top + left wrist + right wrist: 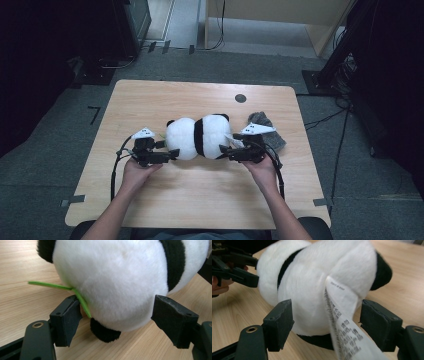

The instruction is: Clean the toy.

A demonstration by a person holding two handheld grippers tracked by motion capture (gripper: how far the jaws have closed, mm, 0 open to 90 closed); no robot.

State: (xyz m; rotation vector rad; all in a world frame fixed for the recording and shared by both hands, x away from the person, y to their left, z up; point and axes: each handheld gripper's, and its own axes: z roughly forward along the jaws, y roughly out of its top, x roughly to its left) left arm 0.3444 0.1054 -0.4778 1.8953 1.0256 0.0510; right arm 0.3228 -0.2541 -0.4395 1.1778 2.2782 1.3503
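A black-and-white panda plush [197,136] lies on its side across the middle of the wooden table [200,195]. My left gripper [169,148] grips its left end: in the left gripper view both pads press into the white fur [115,282], and a green felt leaf [50,285] sticks out by the left pad. My right gripper [227,147] is shut on the other end, its pads against the plush [312,285], with a white printed label [342,325] hanging in front. The left gripper [234,270] shows beyond the plush.
A crumpled grey cloth [267,130] lies just right of the panda, behind the right gripper. A small dark round hole [240,98] sits near the table's far edge. Bare wood spreads in front of the hands and at the far left.
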